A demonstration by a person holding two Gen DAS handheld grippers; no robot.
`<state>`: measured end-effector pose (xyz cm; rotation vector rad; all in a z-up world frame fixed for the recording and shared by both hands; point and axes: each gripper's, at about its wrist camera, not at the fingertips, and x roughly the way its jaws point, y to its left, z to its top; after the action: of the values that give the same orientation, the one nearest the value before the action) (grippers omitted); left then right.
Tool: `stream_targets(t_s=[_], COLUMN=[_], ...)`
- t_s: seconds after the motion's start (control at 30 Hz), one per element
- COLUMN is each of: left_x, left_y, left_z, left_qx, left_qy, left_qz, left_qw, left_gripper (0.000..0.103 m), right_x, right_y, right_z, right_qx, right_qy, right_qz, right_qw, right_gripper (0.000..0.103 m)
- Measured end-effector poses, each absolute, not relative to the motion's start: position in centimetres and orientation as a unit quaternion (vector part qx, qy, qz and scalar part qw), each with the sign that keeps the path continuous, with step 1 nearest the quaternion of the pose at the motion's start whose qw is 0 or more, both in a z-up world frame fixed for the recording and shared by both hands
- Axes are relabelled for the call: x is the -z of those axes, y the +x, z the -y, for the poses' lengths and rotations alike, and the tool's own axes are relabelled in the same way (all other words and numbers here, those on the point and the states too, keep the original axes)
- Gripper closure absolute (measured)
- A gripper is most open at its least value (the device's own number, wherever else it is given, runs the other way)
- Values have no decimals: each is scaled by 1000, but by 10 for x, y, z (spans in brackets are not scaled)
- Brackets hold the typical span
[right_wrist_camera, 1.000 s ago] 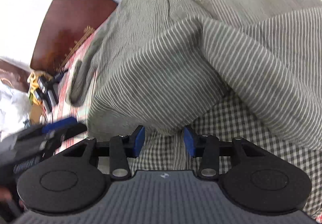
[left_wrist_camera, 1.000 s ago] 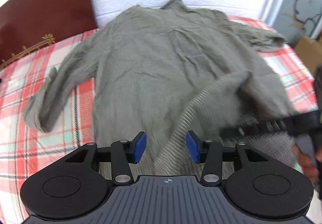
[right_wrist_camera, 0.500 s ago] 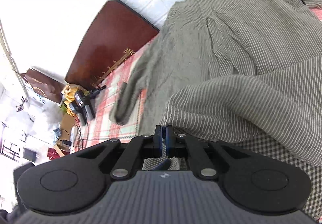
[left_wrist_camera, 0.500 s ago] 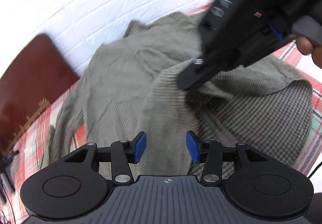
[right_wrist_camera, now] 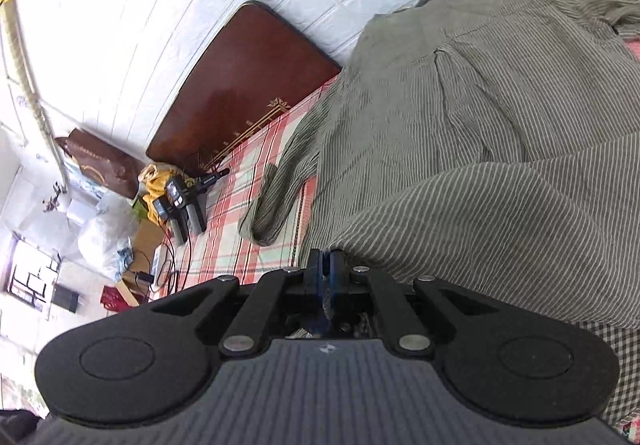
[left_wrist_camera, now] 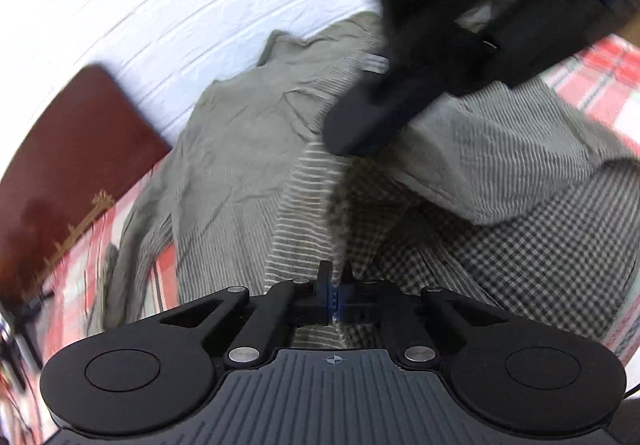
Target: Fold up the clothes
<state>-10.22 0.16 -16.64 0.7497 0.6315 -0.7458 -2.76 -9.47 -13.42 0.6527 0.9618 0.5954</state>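
Note:
A grey-green striped shirt [left_wrist_camera: 240, 149] lies collar-away on a red plaid bed sheet [right_wrist_camera: 240, 241]. Its lower hem is lifted and turned back, so the checked inside [left_wrist_camera: 520, 253] shows. My left gripper [left_wrist_camera: 334, 287] is shut on the hem where stripes meet checks. My right gripper [right_wrist_camera: 325, 271] is shut on the raised striped edge of the shirt [right_wrist_camera: 500, 125]. In the left wrist view its blurred black body [left_wrist_camera: 460, 45] hangs over the shirt's right half and hides the fabric behind it. The left sleeve [right_wrist_camera: 276, 197] lies limp on the sheet.
A dark brown headboard [right_wrist_camera: 248, 85] stands at the bed's left end against a white brick wall [right_wrist_camera: 160, 5]. Black devices with cables [right_wrist_camera: 182, 205] sit at the bed's edge below it. Plastic bags [right_wrist_camera: 104, 233] and boxes crowd the floor beyond.
My right gripper shut on the hem first and raised it toward the collar. My left gripper, open half a second ago, has now shut on the hem. The checked inside has come into view.

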Motion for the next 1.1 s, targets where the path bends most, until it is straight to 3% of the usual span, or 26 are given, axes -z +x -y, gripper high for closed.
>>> stream_targets(t_s=[0.1, 0.2, 0.4, 0.53, 0.7, 0.77, 0.8, 0.83, 1.1], left_x=[152, 137, 124, 122, 111, 104, 100, 97, 80], left_y=[-102, -103, -105, -105, -100, -98, -97, -96, -93], left_z=[-14, -26, -38, -38, -38, -37, -37, -37, -37], left_qx=[352, 353, 344, 337, 339, 341, 342, 343, 345], left_qy=[340, 326, 314, 315, 303, 295, 291, 287, 265], left_qz=[-293, -292, -294, -295, -295, -293, -292, -290, -284], left_qw=[821, 827, 835, 837, 841, 843, 844, 846, 855], left_gripper=[103, 103, 103, 103, 103, 103, 103, 103, 103], right_x=[136, 139, 152, 168, 175, 177, 179, 181, 203], right_y=[-41, -55, -85, -103, -109, -107, -106, -106, -114], right_z=[102, 110, 128, 114, 90, 82, 77, 72, 43], right_qx=[-270, -260, -220, -176, -187, -188, -189, -192, -212], right_qy=[282, 258, 214, 59, -53, -79, -93, -108, -235], right_qz=[-454, -462, -483, -480, -453, -440, -435, -429, -398], right_qw=[801, 808, 820, 857, 870, 874, 875, 876, 861], right_gripper=[94, 83, 78, 76, 76, 67, 56, 54, 55])
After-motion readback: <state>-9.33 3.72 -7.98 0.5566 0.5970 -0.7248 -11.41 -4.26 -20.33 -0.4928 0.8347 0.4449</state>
